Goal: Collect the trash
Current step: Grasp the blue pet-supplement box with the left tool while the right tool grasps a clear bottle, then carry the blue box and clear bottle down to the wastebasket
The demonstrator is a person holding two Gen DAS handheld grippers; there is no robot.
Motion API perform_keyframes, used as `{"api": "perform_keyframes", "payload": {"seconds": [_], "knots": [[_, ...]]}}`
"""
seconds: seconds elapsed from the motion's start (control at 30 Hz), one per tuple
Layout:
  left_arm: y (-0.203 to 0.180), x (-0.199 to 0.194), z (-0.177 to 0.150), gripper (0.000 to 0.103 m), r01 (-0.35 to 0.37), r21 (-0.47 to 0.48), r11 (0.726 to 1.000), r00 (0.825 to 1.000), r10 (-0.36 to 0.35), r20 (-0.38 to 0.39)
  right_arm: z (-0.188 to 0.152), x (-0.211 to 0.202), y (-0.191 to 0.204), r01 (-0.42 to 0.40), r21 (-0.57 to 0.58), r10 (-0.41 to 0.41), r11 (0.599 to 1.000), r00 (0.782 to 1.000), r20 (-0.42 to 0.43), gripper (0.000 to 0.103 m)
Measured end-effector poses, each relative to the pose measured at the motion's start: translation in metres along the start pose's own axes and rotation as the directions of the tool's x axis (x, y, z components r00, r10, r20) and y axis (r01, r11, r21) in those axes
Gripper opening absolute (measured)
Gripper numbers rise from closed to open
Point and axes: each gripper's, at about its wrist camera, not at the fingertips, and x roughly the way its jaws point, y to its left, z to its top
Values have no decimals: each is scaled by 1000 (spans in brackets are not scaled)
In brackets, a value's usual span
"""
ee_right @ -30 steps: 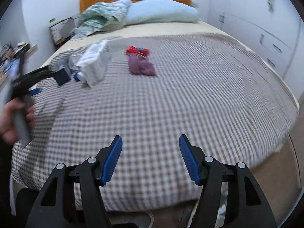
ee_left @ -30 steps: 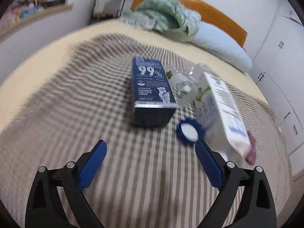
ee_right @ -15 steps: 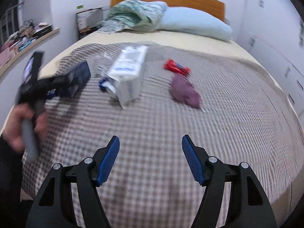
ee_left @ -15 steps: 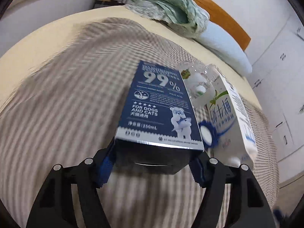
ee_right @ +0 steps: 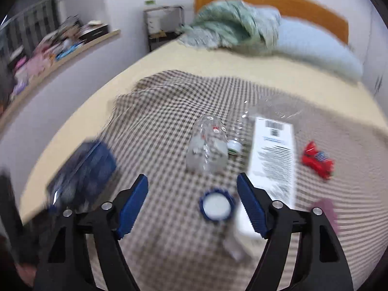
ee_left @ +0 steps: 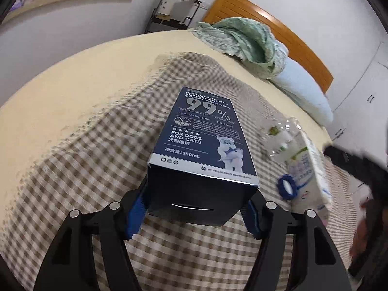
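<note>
My left gripper (ee_left: 195, 208) is shut on the near end of a dark blue pet-supplement box (ee_left: 203, 131), its blue pads pressed to both sides. The box shows blurred at the left of the right wrist view (ee_right: 84, 169). My right gripper (ee_right: 192, 181) hovers over the checked blanket with its jaws opening and nothing pressed between them. A blue ridged cap (ee_right: 216, 205) lies just past its fingers. Beyond are a clear plastic bottle (ee_right: 208, 148) and a white milk carton (ee_right: 272, 160), both lying down. A red wrapper (ee_right: 316, 160) and a purple wad (ee_right: 325, 208) lie to the right.
The checked blanket (ee_left: 97, 165) covers the bed's near part, over a cream sheet (ee_left: 72, 84). A green quilt (ee_left: 242, 38), a pale blue pillow (ee_left: 303, 89) and the wooden headboard (ee_left: 266, 17) are at the far end. A cluttered shelf (ee_right: 60, 46) runs along the left wall.
My left gripper closed around the dark blue box. My right gripper swept left across the bed to the cap, bottle and carton, and its jaws widened.
</note>
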Motion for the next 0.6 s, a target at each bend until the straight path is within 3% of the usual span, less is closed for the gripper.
{"api": "perform_keyframes", "payload": {"seconds": [0.07,0.17,0.27,0.33,0.37,0.6], "knots": [[6,2,3,64,-36,8,999,999,36,9,20,31,-5,20,33,-18,999,999,-41,74],[13,6,5,64,-22,-22,1000,1000,22,-13,38,71,-5,101,30,-97,994,990,-100,74],[14,16,9,64,-11,-30,999,999,10,-34,34,101,-1,198,-29,-200,980,965,-167,74],[12,17,4,64,2,-28,1000,999,-3,-45,26,112,8,200,-71,-210,977,962,-173,72],[12,17,3,64,4,-29,1000,999,-6,-45,21,112,15,223,-95,-236,970,960,-151,63],[14,12,3,64,4,-33,999,1000,-5,-27,8,68,61,179,-183,-192,967,980,-54,58]]}}
